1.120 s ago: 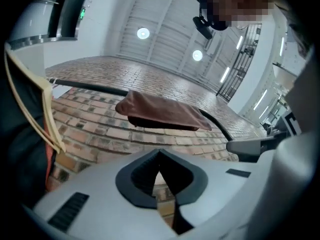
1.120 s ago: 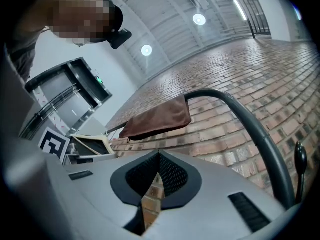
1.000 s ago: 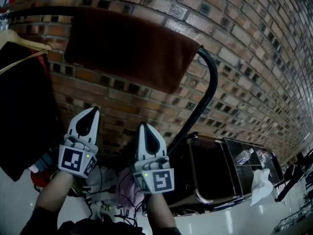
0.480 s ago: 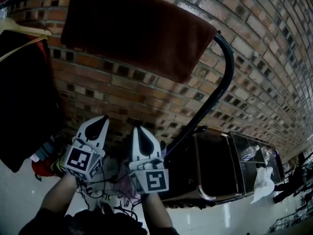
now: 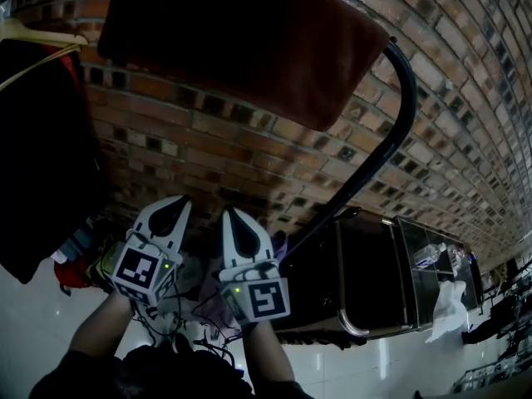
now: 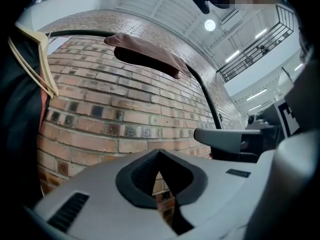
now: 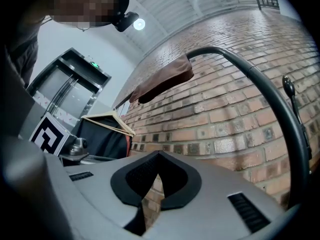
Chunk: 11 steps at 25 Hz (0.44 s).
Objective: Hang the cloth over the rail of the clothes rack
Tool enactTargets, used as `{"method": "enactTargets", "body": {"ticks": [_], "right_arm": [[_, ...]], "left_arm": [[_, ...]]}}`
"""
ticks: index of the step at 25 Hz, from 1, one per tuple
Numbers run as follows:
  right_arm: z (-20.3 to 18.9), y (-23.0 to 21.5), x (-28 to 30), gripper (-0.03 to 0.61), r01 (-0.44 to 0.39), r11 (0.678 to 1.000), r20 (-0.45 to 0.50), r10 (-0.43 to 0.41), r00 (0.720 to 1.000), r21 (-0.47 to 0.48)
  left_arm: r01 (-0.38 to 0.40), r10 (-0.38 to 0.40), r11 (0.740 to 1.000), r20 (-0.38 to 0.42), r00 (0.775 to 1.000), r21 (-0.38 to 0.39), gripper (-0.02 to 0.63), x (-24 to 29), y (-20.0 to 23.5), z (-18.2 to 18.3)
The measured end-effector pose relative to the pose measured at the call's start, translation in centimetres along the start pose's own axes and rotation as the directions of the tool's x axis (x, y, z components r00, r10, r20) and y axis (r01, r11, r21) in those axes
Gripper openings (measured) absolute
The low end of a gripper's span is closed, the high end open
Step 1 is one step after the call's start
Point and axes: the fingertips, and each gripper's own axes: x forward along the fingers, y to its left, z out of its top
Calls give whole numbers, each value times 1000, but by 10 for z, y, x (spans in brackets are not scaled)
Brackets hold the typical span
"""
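Note:
A brown cloth (image 5: 241,40) hangs draped over the black rail (image 5: 402,115) of the clothes rack, in front of the brick wall. It also shows in the left gripper view as the cloth (image 6: 147,54) on the rail (image 6: 80,33), and in the right gripper view as the cloth (image 7: 165,79) on the curved rail (image 7: 260,84). My left gripper (image 5: 176,204) and right gripper (image 5: 229,216) sit side by side well below the cloth, both shut and empty. From their own cameras the left gripper (image 6: 159,158) and the right gripper (image 7: 159,159) show closed jaws with only bricks beyond.
A dark garment (image 5: 37,156) on a wooden hanger (image 5: 41,38) hangs at the left of the rail. A black cabinet with a metal frame (image 5: 366,281) stands at the right, with a white cloth (image 5: 445,306) beyond it. Cables and clutter (image 5: 191,314) lie on the floor below the grippers.
Both grippers have dropped lower in the head view and drawn closer together. The cloth and rail now fill more of the top of the view. Both jaws stay shut.

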Motion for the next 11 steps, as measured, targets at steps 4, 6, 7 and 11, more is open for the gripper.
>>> {"method": "enactTargets", "body": {"ticks": [4,6,7,11], "right_arm": [[-3,-2,-2,12,-4,1000,-10,4,1000,-2],[-4,-5,-3,12,-1,1000,-15,1,1000,2],[-4,-7,-4,12,2,1000,-14,-2,1000,4],[0,-16,-9,12,28,1000,17,-28,999,5]], "left_arm": [[6,-6,1000,1,1000,24,8,-2,-2,1],[4,-4,1000,6,1000,23,8,-2,-4,3],[4,-4,1000,6,1000,24,8,-1,-5,4],[11,-12,1000,15,1000,20,8,1,-8,4]]}}
